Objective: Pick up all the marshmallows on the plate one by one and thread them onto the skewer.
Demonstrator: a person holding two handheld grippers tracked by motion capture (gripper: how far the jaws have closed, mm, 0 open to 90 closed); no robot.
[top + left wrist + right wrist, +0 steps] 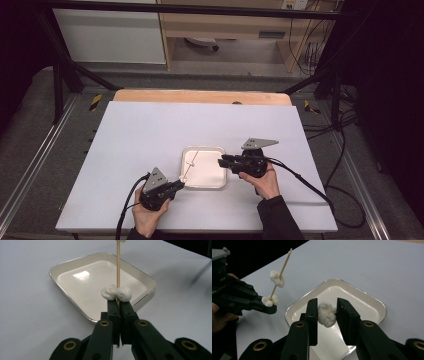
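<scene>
A white tray point(216, 179) lies in the middle of the white table. At its near left corner my left gripper point(178, 185) is shut on a thin wooden skewer point(118, 265), which slants up over the tray. One white puffy piece point(116, 293) sits on the skewer right at the jaw tips, and a second piece point(277, 278) is threaded higher up. My right gripper point(327, 305) hovers over the tray's right side, shut on a third white puffy piece point(326, 314). The two grippers point(222, 161) face each other across the tray.
The table point(150, 130) spreads wide around the tray, with a wooden strip point(200, 96) along its far edge. Black cables trail from both grippers towards the near edge and the right. The tray's inside point(85, 287) is bare and glossy.
</scene>
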